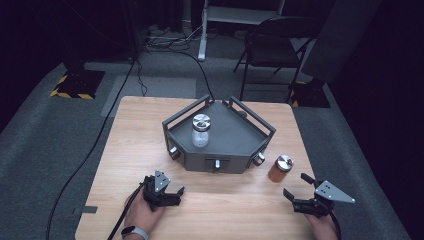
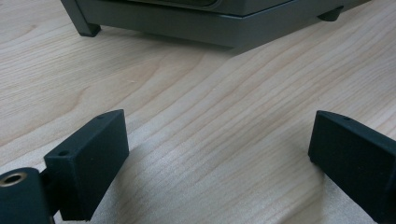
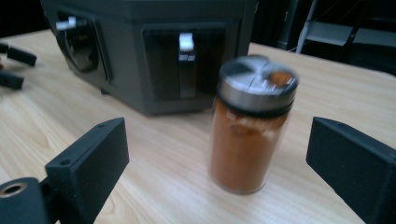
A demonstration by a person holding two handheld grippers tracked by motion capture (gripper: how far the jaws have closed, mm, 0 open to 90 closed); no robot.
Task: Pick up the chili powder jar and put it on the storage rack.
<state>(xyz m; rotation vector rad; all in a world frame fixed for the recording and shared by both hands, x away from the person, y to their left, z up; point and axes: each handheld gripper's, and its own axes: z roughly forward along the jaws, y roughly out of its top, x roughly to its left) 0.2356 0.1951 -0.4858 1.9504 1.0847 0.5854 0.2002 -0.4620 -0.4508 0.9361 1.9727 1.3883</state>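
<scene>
The right gripper, jaws spread wide, faces a blurred orange spice jar beside the grey rack. The left gripper rests open, the rack cut off above it.

black claws, grey three-cornered plates, a white wristband.

The tabletop is pale wood with a fine streaked grain. On it stands a dark grey tray with silver knobs. The spice jar holds orange-brown powder under a silver cap ringed in black. The other jar looks clear with whitish contents, though it is small in the high view. Both grippers, left and right, are black with grey plates.
</scene>
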